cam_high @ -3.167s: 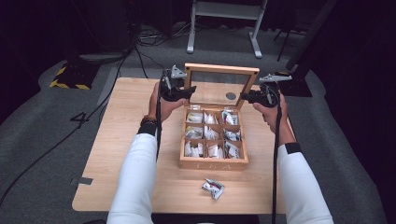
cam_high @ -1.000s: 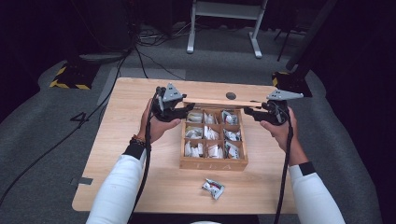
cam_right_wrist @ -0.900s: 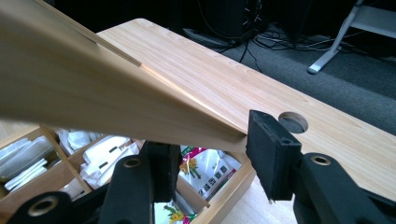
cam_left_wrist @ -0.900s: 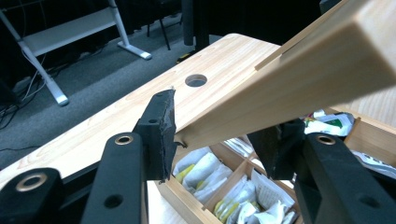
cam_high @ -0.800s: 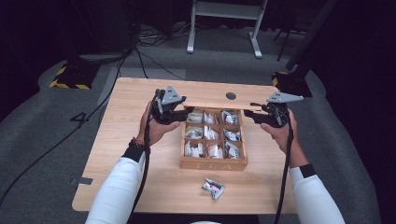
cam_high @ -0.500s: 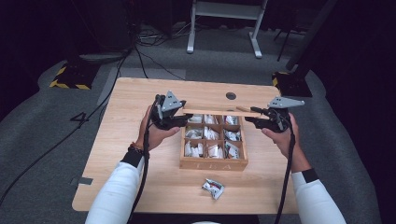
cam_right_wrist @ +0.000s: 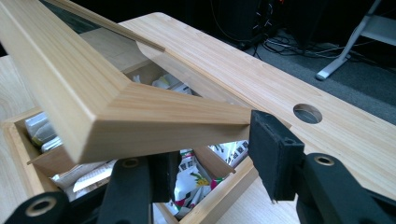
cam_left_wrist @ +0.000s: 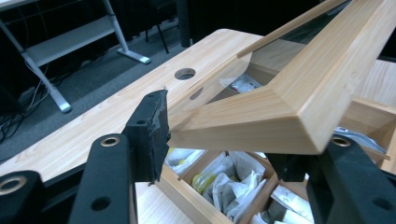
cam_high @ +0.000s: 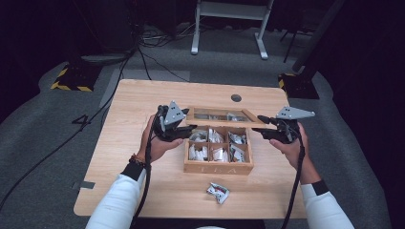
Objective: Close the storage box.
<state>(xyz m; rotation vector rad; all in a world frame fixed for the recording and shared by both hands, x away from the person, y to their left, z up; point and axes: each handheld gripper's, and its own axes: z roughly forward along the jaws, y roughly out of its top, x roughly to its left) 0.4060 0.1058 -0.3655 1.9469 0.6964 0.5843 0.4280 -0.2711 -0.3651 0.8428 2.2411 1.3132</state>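
Observation:
A wooden tea box (cam_high: 217, 167) with compartments of tea bags (cam_high: 213, 151) stands mid-table. Its glass-windowed lid (cam_high: 217, 110) hangs tilted low over the box. My left gripper (cam_high: 190, 131) is at the lid's left front corner. In the left gripper view that corner (cam_left_wrist: 299, 107) lies between the jaws of the gripper (cam_left_wrist: 219, 135), which have just been opening; the left pad (cam_left_wrist: 152, 130) sits beside the edge. My right gripper (cam_high: 258, 123) is shut on the right front corner, and in the right gripper view its pad (cam_right_wrist: 273, 154) presses the lid frame (cam_right_wrist: 93, 102).
A loose tea packet (cam_high: 218, 192) lies on the table (cam_high: 143, 105) in front of the box. A round cable hole (cam_high: 236, 98) sits behind the lid. Cables trail from both grippers toward the near edge. Grey floor and a white stand lie beyond.
The lid has come down from upright to a low tilt over the box. Both hands have moved toward the near side and lower with it. The left jaws have widened.

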